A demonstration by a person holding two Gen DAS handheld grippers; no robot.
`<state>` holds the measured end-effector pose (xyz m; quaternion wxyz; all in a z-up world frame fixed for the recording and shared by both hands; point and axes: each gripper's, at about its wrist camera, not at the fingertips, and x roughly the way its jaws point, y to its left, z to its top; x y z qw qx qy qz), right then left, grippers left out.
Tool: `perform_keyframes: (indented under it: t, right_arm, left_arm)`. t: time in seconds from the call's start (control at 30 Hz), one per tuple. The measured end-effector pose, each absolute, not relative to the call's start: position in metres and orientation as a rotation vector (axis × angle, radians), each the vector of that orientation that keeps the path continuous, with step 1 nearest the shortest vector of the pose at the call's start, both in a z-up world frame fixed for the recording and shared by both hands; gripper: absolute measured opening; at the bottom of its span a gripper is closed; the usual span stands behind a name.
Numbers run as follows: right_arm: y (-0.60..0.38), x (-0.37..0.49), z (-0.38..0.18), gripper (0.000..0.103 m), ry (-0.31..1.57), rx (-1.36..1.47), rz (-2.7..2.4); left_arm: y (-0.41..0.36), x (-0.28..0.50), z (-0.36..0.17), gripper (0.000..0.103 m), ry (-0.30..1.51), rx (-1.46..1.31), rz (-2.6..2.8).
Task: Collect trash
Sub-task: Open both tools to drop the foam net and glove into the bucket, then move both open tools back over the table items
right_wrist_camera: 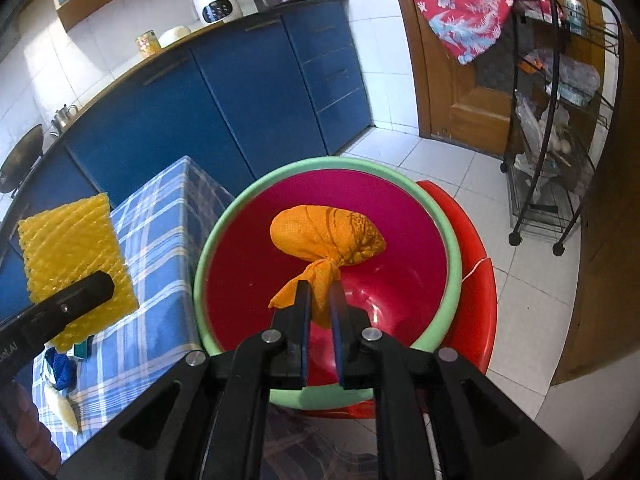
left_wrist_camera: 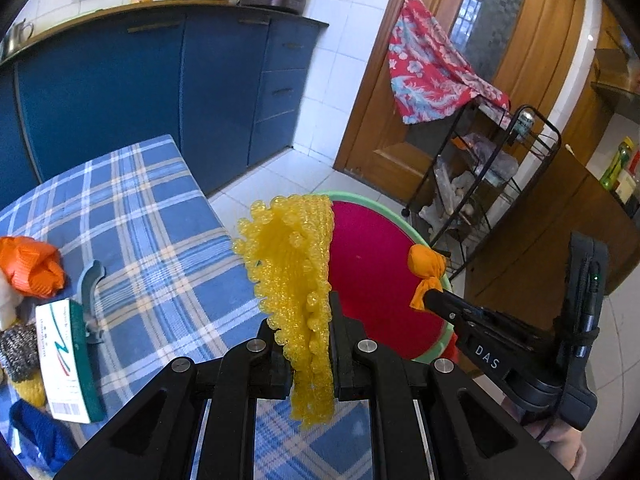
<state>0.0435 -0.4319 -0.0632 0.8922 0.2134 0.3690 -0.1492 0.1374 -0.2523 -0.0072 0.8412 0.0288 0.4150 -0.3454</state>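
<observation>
My left gripper (left_wrist_camera: 306, 320) is shut on a yellow foam fruit net (left_wrist_camera: 294, 276) and holds it over the table's right edge, beside the basin; the net also shows in the right wrist view (right_wrist_camera: 74, 256). My right gripper (right_wrist_camera: 320, 286) is shut on the knotted tail of an orange tied bag (right_wrist_camera: 328, 238) and holds it above a red basin with a green rim (right_wrist_camera: 224, 220). The bag (left_wrist_camera: 426, 264) and basin (left_wrist_camera: 372, 264) also show in the left wrist view.
A blue plaid table (left_wrist_camera: 152, 216) carries an orange bag (left_wrist_camera: 32, 266), a white and green box (left_wrist_camera: 68, 360), a grey-blue plastic piece (left_wrist_camera: 90, 296) and knitted items. The basin sits on a red stool (right_wrist_camera: 476, 292). A black wire cart (right_wrist_camera: 560, 128) stands by the wooden door.
</observation>
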Motion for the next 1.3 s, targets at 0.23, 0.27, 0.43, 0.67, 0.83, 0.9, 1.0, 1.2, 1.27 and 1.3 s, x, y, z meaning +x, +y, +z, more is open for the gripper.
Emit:
perform_keyframes:
  t: [0.23,0.27,0.43,0.67,0.83,0.9,1.0,1.2,1.27,1.3]
  right_arm:
    - [-0.440,0.042,-0.066,0.019,0.755,0.457,-0.327]
    - [-0.441,0.042,-0.065,0.020,0.751,0.456,-0.328]
    - [-0.445,0.034,-0.059,0.023,0.727,0.475,-0.344]
    - [-0.453,0.018,-0.047,0.023,0.674,0.486,-0.394]
    - [-0.454,0.012,-0.043,0.023,0.659,0.488,-0.414]
    - [-0.455,0.010,-0.042,0.023,0.655,0.494,-0.415]
    - [-0.455,0.008,-0.043,0.023,0.653,0.500,-0.410]
    - [-0.449,0.007,-0.041,0.023,0.647,0.502,-0.392]
    - [-0.446,0.006,-0.039,0.023,0.645,0.502,-0.385]
    - [-0.444,0.005,-0.039,0.023,0.644,0.501,-0.382]
  left_arm:
    - [-0.268,0.144,-0.018,0.013,0.903,0.078,-0.750]
    - [-0.270,0.144,-0.019,0.013,0.905,0.081,-0.754]
    - [-0.283,0.144,-0.025,0.013,0.922,0.105,-0.772]
    - [-0.301,0.144,-0.034,0.015,0.936,0.152,-0.793]
    - [-0.301,0.144,-0.033,0.058,0.920,0.147,-0.763]
    - [-0.300,0.143,-0.032,0.058,0.912,0.153,-0.762]
    - [-0.296,0.144,-0.029,0.058,0.910,0.149,-0.749]
    - [-0.283,0.144,-0.025,0.058,0.914,0.124,-0.719]
    - [-0.279,0.144,-0.023,0.058,0.912,0.116,-0.710]
    - [-0.274,0.143,-0.022,0.058,0.911,0.108,-0.703]
